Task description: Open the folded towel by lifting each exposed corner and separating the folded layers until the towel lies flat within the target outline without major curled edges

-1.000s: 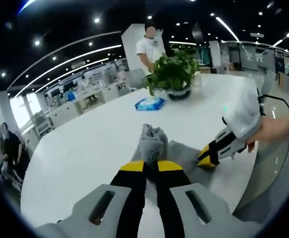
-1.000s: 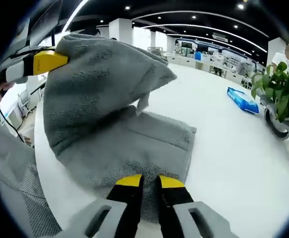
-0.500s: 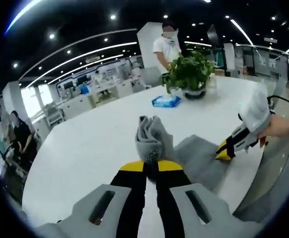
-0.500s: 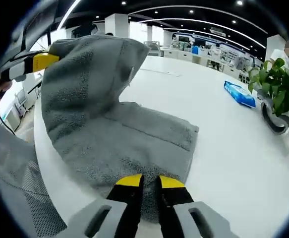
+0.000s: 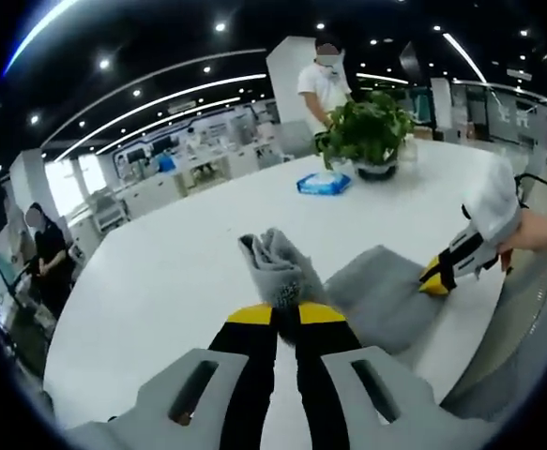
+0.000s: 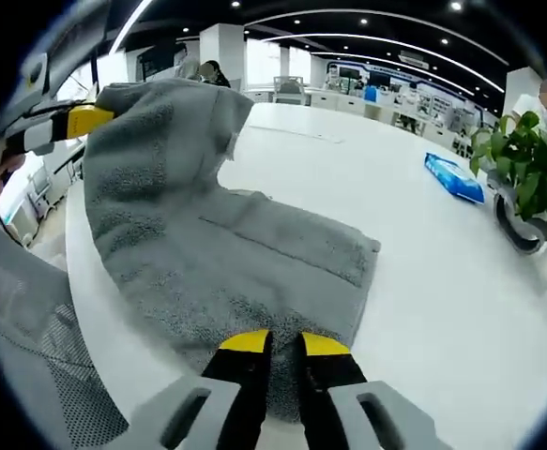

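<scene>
Left gripper view: left hand-held gripper (image 5: 287, 317) low in the middle, yellow tips pressed together on a bunched corner of the gray towel (image 5: 372, 298). Corner lifted up off the white table (image 5: 160, 281), rest of the towel lying flat to the right near the table's edge. Right hand-held gripper (image 5: 435, 277) coming in from the right, held by a hand (image 5: 536, 232), its yellow tip touching the far side of the towel.

Further back on the table, a leafy green plant (image 5: 365, 129) in a round pot (image 5: 378, 170). Just beside it, a flat blue pack (image 5: 323, 183). Behind the table, a person in a white shirt (image 5: 326, 86). Far left, another person in dark clothes (image 5: 48, 258).

Right gripper view: right hand-held gripper (image 6: 284, 345) at the bottom, yellow tips close together, pinching the near edge of the towel (image 6: 254, 262). Towel spread over the table (image 6: 442, 281), one side raised up high on the left. Left hand-held gripper (image 6: 83, 120) at the upper left, closed on that raised part. Fold line running across the flat part. Plant (image 6: 526, 169) and pot (image 6: 522, 234) at the right edge, blue pack (image 6: 455, 178) near them. Gray mesh chair (image 6: 29, 347) at the lower left, beside the table.
</scene>
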The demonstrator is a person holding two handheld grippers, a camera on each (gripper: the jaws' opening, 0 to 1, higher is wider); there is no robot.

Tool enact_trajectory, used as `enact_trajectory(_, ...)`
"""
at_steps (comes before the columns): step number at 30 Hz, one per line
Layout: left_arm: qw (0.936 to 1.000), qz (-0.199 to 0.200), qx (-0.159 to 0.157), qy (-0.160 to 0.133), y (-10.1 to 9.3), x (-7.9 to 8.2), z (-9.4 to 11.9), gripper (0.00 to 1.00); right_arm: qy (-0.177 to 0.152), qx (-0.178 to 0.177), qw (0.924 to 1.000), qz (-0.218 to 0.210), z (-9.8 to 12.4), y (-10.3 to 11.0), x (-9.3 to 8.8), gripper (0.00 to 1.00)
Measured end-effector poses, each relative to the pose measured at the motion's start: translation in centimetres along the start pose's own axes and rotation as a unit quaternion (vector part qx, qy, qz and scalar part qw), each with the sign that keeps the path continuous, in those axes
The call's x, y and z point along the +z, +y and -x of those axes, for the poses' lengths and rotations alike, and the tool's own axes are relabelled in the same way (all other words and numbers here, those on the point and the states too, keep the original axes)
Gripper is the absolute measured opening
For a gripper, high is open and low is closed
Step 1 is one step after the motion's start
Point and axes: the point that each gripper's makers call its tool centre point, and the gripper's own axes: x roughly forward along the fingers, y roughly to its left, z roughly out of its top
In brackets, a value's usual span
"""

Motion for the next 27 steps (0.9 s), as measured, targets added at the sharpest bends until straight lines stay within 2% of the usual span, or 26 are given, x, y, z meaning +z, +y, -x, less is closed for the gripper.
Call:
enact_trajectory(10,0.9998,-0.006,0.012,0.017,0.7,-1.4,1.0,0.05,-0.004,0.002,1.0,-0.007,0.0,0.1,-0.1,0.08)
enact_trajectory(27,0.9989,0.019,0.018,0.039,1.5,-3.3,1.7,0.06,-0.006,0.003,0.9999,-0.008,0.0,0.0,-0.1,0.08)
